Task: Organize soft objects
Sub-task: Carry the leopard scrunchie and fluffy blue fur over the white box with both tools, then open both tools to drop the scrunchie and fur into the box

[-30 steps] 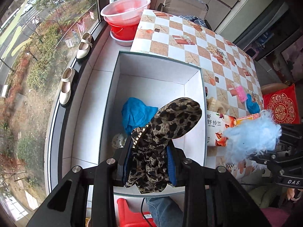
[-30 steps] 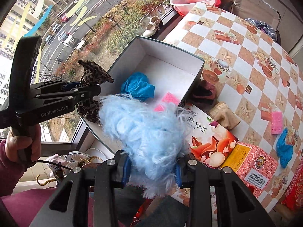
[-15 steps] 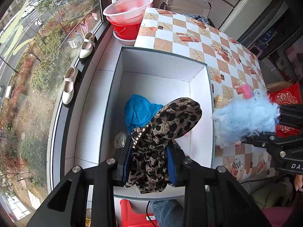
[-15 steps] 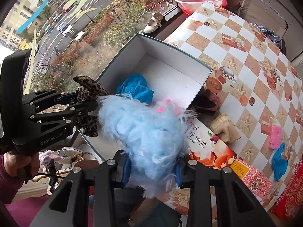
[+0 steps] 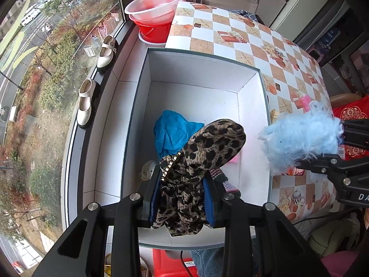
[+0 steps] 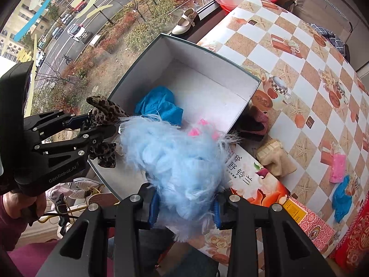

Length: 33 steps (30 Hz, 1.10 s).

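Note:
My left gripper (image 5: pixel 183 195) is shut on a leopard-print cloth (image 5: pixel 207 145) and holds it above the near end of a white open box (image 5: pixel 198 72). My right gripper (image 6: pixel 184 207) is shut on a fluffy light-blue bundle (image 6: pixel 175 157), which hangs over the box's right wall (image 5: pixel 253 150). Inside the box lie a blue cloth (image 5: pixel 171 131), a pink item (image 6: pixel 203 128) and a small white perforated thing (image 5: pixel 147 172). In the right wrist view the left gripper (image 6: pixel 101 129) with the leopard cloth (image 6: pixel 103 113) shows at the left.
The checkered table (image 6: pixel 299 53) carries a beige cloth (image 6: pixel 274 159), a dark maroon cloth (image 6: pixel 253 124), a pink piece (image 6: pixel 337 168), a blue cloth (image 6: pixel 343 198) and a printed carton (image 6: pixel 253 180). Red and clear basins (image 5: pixel 156 9) and white shoes (image 5: pixel 106 53) sit by the window.
The right gripper with the fluffy blue bundle has moved left and a little down, from over the table to the box's right wall. The left gripper has held still.

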Available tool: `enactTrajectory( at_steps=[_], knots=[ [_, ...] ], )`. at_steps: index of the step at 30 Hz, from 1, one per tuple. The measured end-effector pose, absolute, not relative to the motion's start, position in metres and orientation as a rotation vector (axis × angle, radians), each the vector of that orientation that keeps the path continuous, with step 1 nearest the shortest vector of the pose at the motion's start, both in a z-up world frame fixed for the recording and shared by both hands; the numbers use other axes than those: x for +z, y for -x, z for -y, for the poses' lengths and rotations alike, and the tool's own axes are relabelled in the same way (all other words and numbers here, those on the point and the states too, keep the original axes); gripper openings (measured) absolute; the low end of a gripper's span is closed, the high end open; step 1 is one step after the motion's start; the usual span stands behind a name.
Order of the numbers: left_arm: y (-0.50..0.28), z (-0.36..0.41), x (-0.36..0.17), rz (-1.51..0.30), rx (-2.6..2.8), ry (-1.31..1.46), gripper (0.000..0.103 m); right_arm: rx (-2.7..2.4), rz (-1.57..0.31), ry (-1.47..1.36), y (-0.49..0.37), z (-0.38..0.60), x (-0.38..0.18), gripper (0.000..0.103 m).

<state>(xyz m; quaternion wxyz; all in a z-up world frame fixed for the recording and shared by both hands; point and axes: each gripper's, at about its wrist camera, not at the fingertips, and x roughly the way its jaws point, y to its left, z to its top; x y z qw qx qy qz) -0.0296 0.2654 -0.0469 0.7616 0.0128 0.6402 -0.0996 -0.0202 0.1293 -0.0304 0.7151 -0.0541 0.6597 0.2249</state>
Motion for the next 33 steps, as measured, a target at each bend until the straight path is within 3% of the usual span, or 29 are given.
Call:
enactTrajectory(
  at_steps=[33],
  knots=[
    [0.009,-0.237,-0.074,-1.466,-0.244,-0.091,0.036,0.467,-1.468,0.144,-0.028,-0.144,-0.044,0.036]
  ],
)
